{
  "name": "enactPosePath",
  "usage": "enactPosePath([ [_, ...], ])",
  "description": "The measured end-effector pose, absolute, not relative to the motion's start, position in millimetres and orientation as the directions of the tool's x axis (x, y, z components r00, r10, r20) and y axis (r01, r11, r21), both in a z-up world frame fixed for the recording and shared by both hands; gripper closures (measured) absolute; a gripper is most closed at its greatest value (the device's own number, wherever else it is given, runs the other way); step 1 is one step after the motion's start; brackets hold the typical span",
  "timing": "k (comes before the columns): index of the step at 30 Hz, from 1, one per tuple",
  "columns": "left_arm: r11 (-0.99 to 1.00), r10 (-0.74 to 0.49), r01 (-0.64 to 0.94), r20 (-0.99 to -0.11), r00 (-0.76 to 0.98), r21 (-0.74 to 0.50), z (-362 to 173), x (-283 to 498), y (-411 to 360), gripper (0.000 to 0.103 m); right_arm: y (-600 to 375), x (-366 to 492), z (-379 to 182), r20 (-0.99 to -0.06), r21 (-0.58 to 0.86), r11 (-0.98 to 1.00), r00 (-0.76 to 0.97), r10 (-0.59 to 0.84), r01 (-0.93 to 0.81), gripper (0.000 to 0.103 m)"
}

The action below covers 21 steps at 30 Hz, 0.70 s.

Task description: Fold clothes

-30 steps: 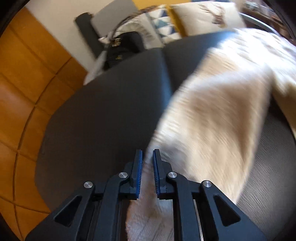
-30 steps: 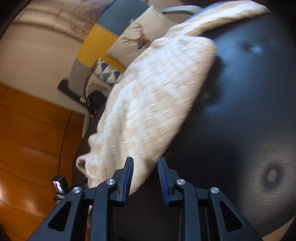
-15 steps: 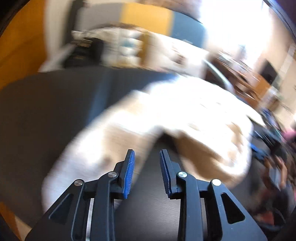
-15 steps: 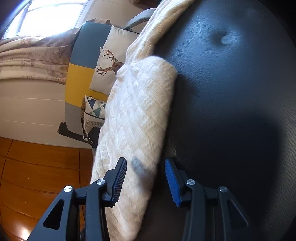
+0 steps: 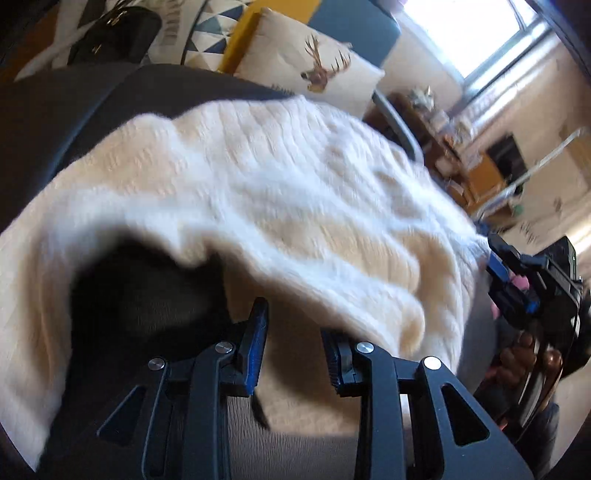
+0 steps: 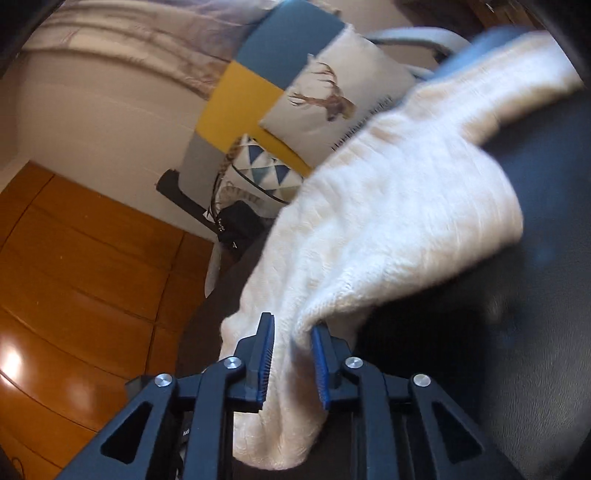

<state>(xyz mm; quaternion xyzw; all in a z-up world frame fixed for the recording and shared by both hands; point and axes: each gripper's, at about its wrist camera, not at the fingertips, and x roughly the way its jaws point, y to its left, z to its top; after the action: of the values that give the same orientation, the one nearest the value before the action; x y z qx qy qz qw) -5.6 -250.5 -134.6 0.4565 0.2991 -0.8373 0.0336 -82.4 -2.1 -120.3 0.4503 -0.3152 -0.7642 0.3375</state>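
A cream knitted sweater (image 5: 280, 206) lies partly lifted over a black leather surface (image 5: 74, 114). My left gripper (image 5: 293, 334) is open; cream fabric lies under and between its fingers, not pinched. My right gripper (image 6: 291, 349) is shut on a fold of the sweater (image 6: 388, 229) and holds that edge raised off the black surface (image 6: 517, 350). The right gripper also shows in the left wrist view (image 5: 517, 280) at the sweater's right edge, with a hand below it.
Behind the surface stand a deer-print cushion (image 5: 317, 70), a triangle-pattern cushion (image 6: 258, 173) and a black handbag (image 5: 114, 33). Orange wood floor (image 6: 74, 277) lies to the left. A bright window (image 5: 472, 29) and cluttered shelves (image 5: 450, 140) are at the far right.
My left gripper let go of the sweater and opened, swinging right. My right gripper opened, then closed on a sweater fold and lifted it.
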Motion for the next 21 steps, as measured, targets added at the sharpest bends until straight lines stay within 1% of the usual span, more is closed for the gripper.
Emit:
enactPosePath([
  [5, -0.742, 0.188, 0.407, -0.748, -0.637, -0.533, -123.7, -19.2, -296.5, 0.072, -48.2, -135.9, -100.0, -0.532, 0.739, -0.623, -0.345, -0.774, 0.259, 0.082],
  [7, -0.733, 0.146, 0.44, -0.751, -0.644, -0.519, -121.6, -21.4, -310.2, 0.072, -71.4, -157.9, -96.8, -0.541, 0.743, -0.617, -0.31, -0.782, 0.259, 0.081],
  [9, -0.726, 0.126, 0.464, -0.761, -0.636, -0.507, -121.7, -13.6, -321.4, 0.072, -89.5, -176.7, -99.6, -0.566, 0.758, -0.618, -0.259, -0.783, 0.21, 0.073],
  [10, -0.725, 0.13, 0.458, -0.755, -0.643, -0.515, -119.3, -8.2, -325.4, 0.072, -95.8, -183.9, -101.8, -0.567, 0.778, -0.605, -0.226, -0.792, 0.169, 0.073],
  [11, -0.73, 0.13, 0.446, -0.746, -0.654, -0.518, -114.5, 0.6, -325.4, 0.072, -99.3, -187.8, -102.5, -0.548, 0.801, -0.58, -0.206, -0.81, 0.149, 0.071],
  [12, -0.737, 0.132, 0.431, -0.736, -0.664, -0.521, -110.2, 10.9, -324.8, 0.072, -104.5, -191.9, -103.2, -0.539, 0.812, -0.566, -0.188, -0.821, 0.141, 0.068],
  [13, -0.748, 0.139, 0.408, -0.725, -0.675, -0.524, -106.0, 20.9, -322.9, 0.072, -110.7, -196.9, -104.5, -0.54, 0.816, -0.562, -0.167, -0.825, 0.134, 0.068],
  [15, -0.774, 0.175, 0.337, -0.693, -0.699, -0.536, -92.5, 31.2, -307.9, 0.072, -126.8, -206.3, -111.6, -0.602, 0.78, -0.613, -0.119, -0.79, 0.122, 0.068],
  [17, -0.803, 0.216, 0.264, -0.673, -0.707, -0.534, -81.4, 36.8, -286.0, 0.072, -144.7, -215.1, -119.9, -0.665, 0.735, -0.667, -0.067, -0.744, 0.123, 0.065],
  [21, -0.795, 0.357, 0.13, -0.63, -0.69, -0.593, -80.3, 30.7, -235.9, 0.072, -173.8, -208.7, -137.0, -0.697, 0.71, -0.681, 0.037, -0.716, 0.181, 0.065],
])
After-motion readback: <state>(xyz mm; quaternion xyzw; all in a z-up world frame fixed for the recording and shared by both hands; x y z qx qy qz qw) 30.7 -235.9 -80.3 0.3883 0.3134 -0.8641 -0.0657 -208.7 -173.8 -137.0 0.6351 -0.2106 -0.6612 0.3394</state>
